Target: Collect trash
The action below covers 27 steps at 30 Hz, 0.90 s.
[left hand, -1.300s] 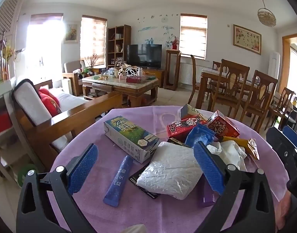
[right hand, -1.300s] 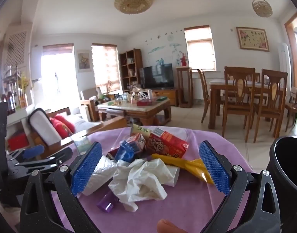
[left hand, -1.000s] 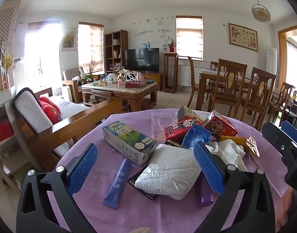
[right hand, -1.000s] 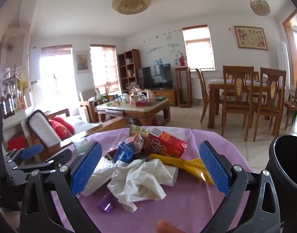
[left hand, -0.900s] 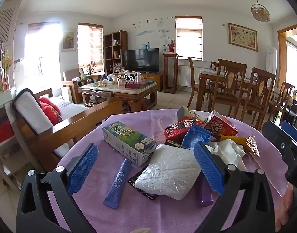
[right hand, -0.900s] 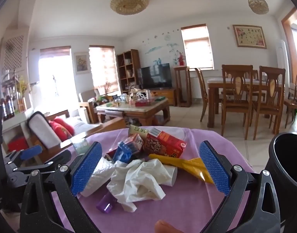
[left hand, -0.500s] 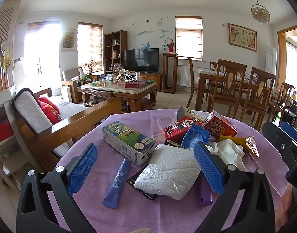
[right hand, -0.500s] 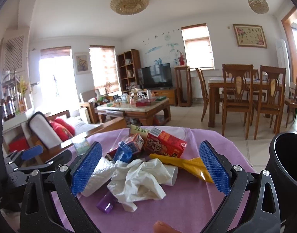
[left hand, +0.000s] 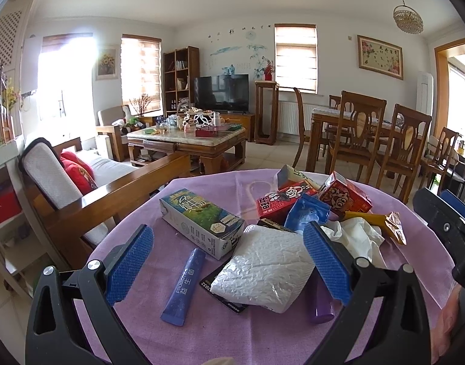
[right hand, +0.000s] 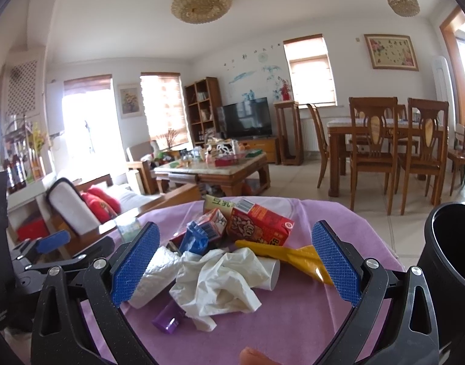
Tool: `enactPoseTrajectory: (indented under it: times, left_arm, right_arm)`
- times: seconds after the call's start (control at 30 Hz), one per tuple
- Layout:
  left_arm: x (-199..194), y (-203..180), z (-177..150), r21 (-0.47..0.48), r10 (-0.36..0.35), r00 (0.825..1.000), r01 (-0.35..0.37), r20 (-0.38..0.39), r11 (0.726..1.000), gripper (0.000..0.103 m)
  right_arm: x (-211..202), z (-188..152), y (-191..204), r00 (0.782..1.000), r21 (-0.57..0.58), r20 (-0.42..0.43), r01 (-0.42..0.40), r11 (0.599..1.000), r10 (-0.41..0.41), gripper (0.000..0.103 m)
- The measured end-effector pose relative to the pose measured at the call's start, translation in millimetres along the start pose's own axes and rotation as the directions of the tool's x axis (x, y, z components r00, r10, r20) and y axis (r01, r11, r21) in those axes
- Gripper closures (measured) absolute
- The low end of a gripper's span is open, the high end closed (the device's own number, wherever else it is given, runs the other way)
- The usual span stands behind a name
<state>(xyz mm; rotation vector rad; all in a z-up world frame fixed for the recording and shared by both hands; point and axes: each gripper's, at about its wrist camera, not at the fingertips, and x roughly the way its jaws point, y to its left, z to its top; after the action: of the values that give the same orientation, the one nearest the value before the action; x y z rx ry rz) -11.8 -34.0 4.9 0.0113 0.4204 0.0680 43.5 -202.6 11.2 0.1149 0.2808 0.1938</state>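
Observation:
Trash lies piled on a round table with a purple cloth (left hand: 202, 331). In the left wrist view I see a blue-green carton (left hand: 200, 222), a blue tube (left hand: 184, 286), a white crinkled bag (left hand: 267, 272), red cartons (left hand: 343, 196) and a purple bottle (left hand: 319, 298). My left gripper (left hand: 228, 263) is open and empty above the tube and bag. In the right wrist view my right gripper (right hand: 235, 266) is open and empty over crumpled white tissue (right hand: 220, 283), with a yellow wrapper (right hand: 290, 257), a red carton (right hand: 258, 223) and the purple bottle (right hand: 168, 319) around it.
A black bin (right hand: 451, 270) stands at the table's right edge. A wooden sofa with red cushions (left hand: 80, 173) is to the left. A coffee table (left hand: 190, 140) and dining chairs (left hand: 381, 140) stand beyond.
Both grippers stay open and nearly still. The left view has tilted slightly, then settled.

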Motion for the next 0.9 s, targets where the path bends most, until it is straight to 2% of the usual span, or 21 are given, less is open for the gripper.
enactPoseTrajectory:
  times: [0.9]
  left_arm:
    - [4.1, 0.9, 0.4, -0.015, -0.010, 1.000, 0.010, -0.014, 1.000, 0.005]
  right_arm:
    - [1.3, -5.4, -3.7, 1.000, 0.040, -0.013, -0.009, 0.999, 0.010, 0.004]
